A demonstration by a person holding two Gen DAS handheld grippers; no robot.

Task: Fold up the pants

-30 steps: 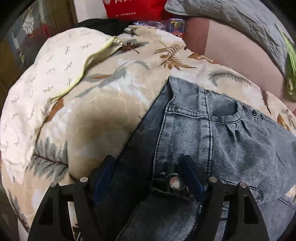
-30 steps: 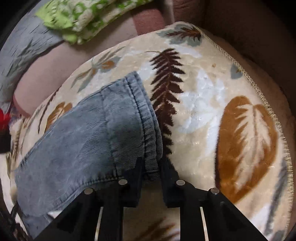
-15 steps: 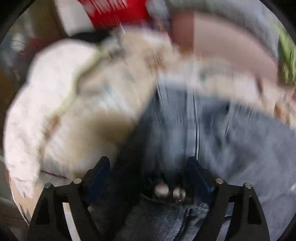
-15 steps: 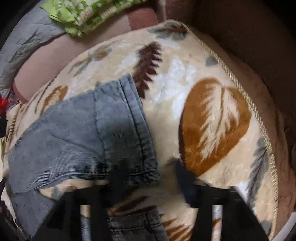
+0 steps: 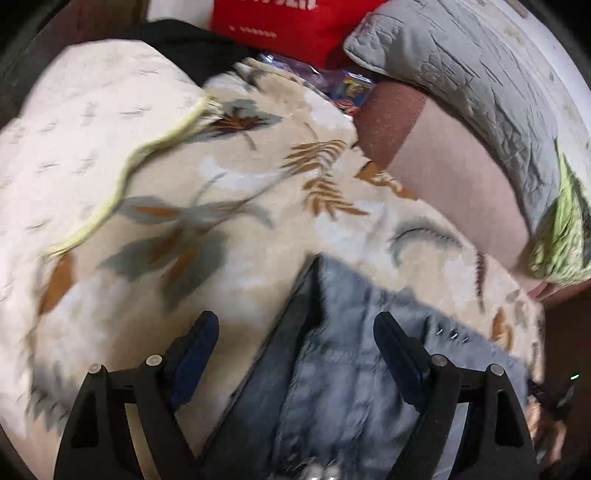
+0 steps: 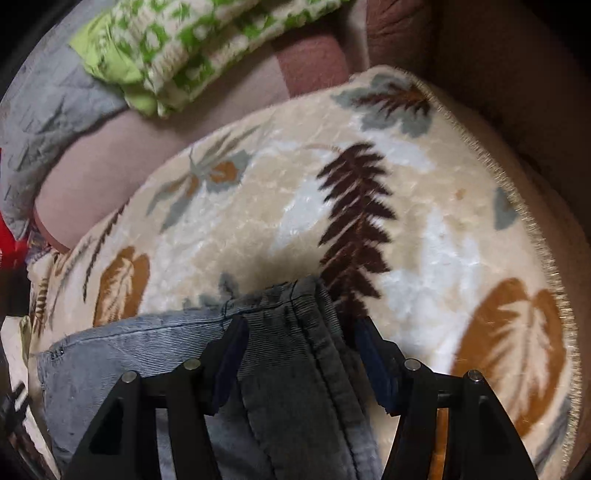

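Observation:
Grey-blue jeans lie on a leaf-patterned blanket. In the left wrist view my left gripper hovers open and wide over the waist end, and its pads touch no cloth. In the right wrist view a leg hem rests on top of the folded jeans. My right gripper is open, with the hem lying loose between its fingers. Small rivets show by the pocket. The left view is blurred by motion.
The blanket's fringed edge curves along the right over a dark drop. A green-and-white cloth, a grey quilted pillow and a pink cushion lie behind. A red bag stands at the back and a cream pillow at the left.
My right gripper has opened and let go of the hem, which now lies on the jeans. My left gripper drew back from the waistband, so the jeans sit lower in its view.

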